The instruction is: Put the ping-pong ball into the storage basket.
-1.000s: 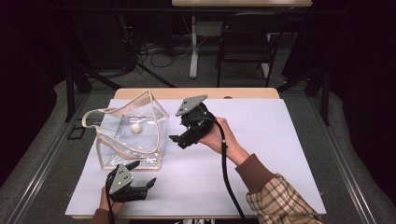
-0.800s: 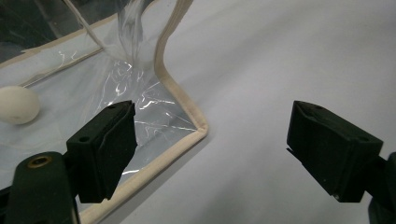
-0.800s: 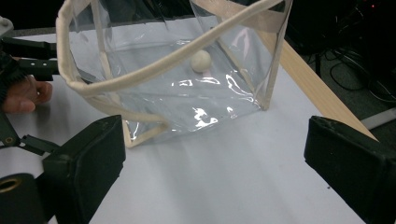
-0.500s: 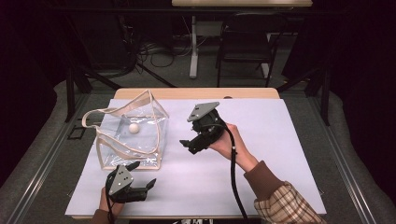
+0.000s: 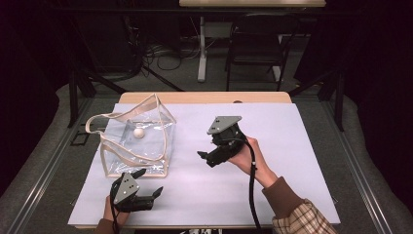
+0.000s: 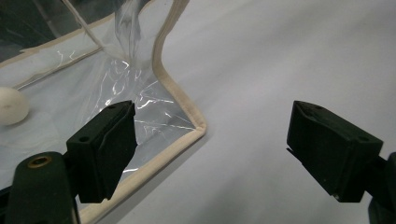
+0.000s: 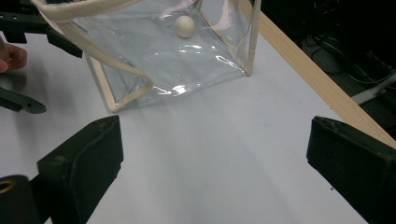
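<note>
Right hand-held gripper (image 5: 207, 158) has drawn back from clear bag (image 5: 139, 141), jaws wide.

Both tongs are black, with blocky square pads (image 7: 81, 163) and a grey three-cornered plate on top. A black cable (image 5: 252, 185) trails behind the right tongs (image 5: 207, 158) to a plaid sleeve (image 5: 304, 222) with a brown cuff.

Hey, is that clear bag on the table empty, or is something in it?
Not empty. A small white ball lies inside the clear bag, seen through its see-through walls.
</note>
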{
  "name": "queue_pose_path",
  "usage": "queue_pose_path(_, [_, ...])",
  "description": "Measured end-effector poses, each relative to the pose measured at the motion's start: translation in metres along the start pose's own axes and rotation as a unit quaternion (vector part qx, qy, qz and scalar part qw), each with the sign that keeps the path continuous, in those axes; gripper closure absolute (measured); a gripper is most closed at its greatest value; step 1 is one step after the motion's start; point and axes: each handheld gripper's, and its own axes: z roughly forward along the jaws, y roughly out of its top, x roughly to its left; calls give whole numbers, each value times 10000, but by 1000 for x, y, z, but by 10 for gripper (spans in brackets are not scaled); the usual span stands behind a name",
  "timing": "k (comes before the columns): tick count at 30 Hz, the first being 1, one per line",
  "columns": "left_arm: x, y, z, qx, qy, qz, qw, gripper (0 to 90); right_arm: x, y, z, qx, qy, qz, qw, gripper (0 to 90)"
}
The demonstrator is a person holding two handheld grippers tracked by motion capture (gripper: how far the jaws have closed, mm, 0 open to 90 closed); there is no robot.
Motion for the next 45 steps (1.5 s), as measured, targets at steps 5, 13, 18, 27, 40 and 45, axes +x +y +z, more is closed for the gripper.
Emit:
queue_pose_path(5, [0,0,0,-8,1,9,10000,161,2,-10,-5,-99,-89,29,9999,34])
queue_pose_path(13, [0,0,1,-2,-4,0,10000,160,3,-32,-11,-131,-225,116,9996,35])
queue_pose_path(18, [0,0,1,4,-19,18,10000,161,2,-42,-15,-201,-285,230,9991,35])
queue_pose_path(27, [0,0,0,-1,-12,18,10000,161,4,-62,-18,-192,-373,314,9986,36])
queue_pose_path(40, [0,0,1,3,-15,20,10000,161,2,-93,-25,-131,-483,580,9971,38])
queue_pose_path(45, [-1,0,1,1,-15,29,10000,161,4,-107,-24,-64,-523,640,9966,40])
